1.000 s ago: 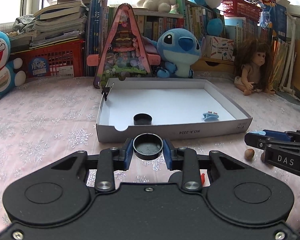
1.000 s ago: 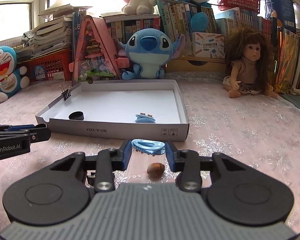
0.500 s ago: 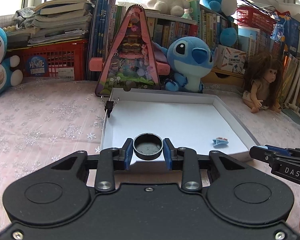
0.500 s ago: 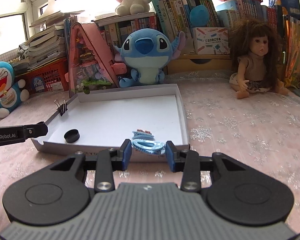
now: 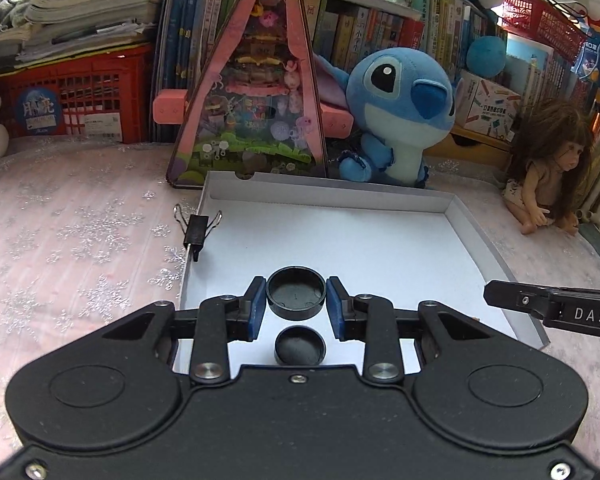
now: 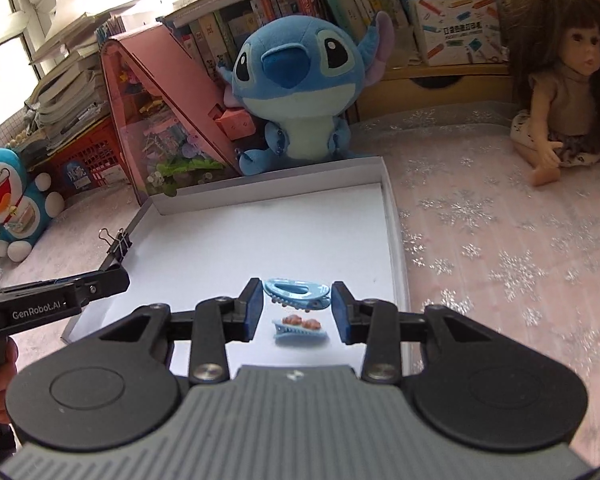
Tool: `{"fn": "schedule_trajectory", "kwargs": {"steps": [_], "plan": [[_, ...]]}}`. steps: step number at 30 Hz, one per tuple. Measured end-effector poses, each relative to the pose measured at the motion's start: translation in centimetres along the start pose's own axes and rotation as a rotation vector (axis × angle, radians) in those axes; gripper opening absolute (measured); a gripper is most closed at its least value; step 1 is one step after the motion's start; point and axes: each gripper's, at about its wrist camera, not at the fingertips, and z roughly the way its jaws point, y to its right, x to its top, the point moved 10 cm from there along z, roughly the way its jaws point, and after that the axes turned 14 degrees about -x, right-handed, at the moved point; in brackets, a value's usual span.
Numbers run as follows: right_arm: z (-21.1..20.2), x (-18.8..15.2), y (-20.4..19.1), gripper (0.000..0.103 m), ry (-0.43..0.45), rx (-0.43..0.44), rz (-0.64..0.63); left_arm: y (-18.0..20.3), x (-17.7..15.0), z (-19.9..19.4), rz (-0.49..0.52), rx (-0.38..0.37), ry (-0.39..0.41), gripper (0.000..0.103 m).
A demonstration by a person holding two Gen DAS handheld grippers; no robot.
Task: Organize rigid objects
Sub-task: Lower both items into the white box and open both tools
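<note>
My left gripper [image 5: 296,300] is shut on a round black cap [image 5: 296,293] and holds it above the floor of a shallow white cardboard tray [image 5: 380,248]. A second black cap [image 5: 300,346] lies in the tray just below it. My right gripper [image 6: 297,300] is shut on a light blue hair clip [image 6: 296,293], over the same tray [image 6: 260,236]. Another blue hair clip [image 6: 299,330] with orange decorations rests on the tray floor under it. Each gripper's tip shows at the edge of the other's view.
A black binder clip [image 5: 196,230] is clamped on the tray's left wall. Behind the tray stand a pink triangular toy house [image 5: 256,92], a blue plush toy [image 5: 400,108], a doll [image 5: 548,184] at right, books and a red crate [image 5: 72,108]. A pink snowflake cloth covers the table.
Both grippers have moved forward over the tray's front wall with the cap and the clip still held. The caps and clips in the tray now lie right beneath the fingers.
</note>
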Motion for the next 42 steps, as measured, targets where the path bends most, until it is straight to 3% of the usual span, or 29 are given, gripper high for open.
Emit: {"fn": "schedule_trajectory", "kwargs": {"steps": [15,25,28,34,42], "plan": [[4.6,-0.3,-1.7,0.044,-0.079,-0.044,-0.140,-1.3,-0.9,5.1,0.020,-0.001,-0.099,0.030],[4.4,-1.2,-2.1,0.047,-0.049,-0.021,-0.186,-0.1,-1.0,5.6,0.084,-0.021,-0.080,0.031],[3.7,-1.4,-2.0,0.066,-0.017,-0.015,-0.183,0.3,-1.1,4.9,0.087,-0.033,-0.076,0.042],[0.9,-2.0,-1.8,0.078,0.060,-0.016,-0.152,1.4,-1.5,0.5,0.143,-0.022,0.021,0.059],[-4.9,-5.4,-2.0,0.086,0.168,-0.046,-0.226,3.8,-5.7,-5.1,0.157,-0.059,0.070,0.075]]}}
